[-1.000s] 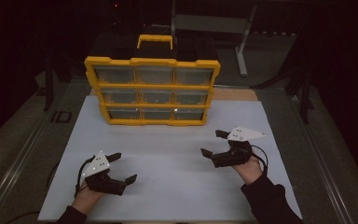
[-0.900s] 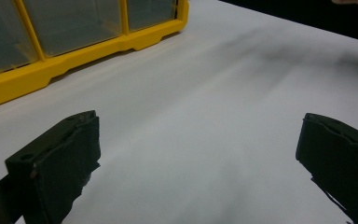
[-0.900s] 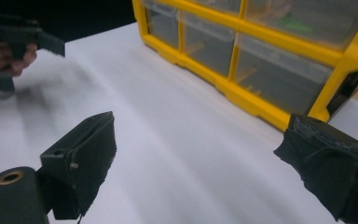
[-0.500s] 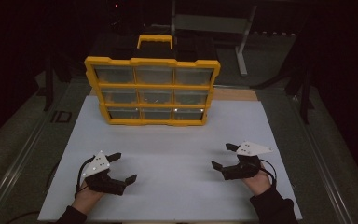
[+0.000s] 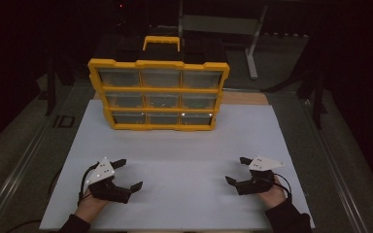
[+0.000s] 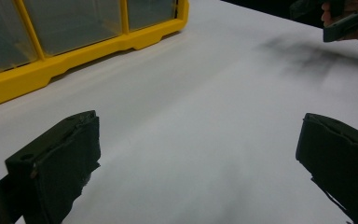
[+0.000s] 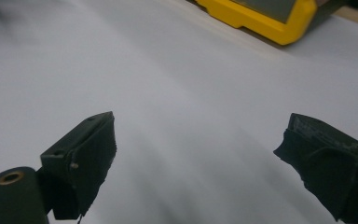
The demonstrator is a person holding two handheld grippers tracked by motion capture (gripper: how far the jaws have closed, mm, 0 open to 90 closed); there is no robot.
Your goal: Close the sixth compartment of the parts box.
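Both grippers' jaws spread, seemingly empty.

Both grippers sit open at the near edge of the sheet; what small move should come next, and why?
Probably a forward reach with the right gripper toward the yellow drawer box. Both it and the left gripper are open and hold nothing, the box stands apart at the far side of the white sheet, and its drawers look shut.

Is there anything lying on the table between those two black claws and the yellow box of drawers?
Nothing visible. Bare white table top lies between the open left gripper, the open right gripper and the yellow box of drawers.
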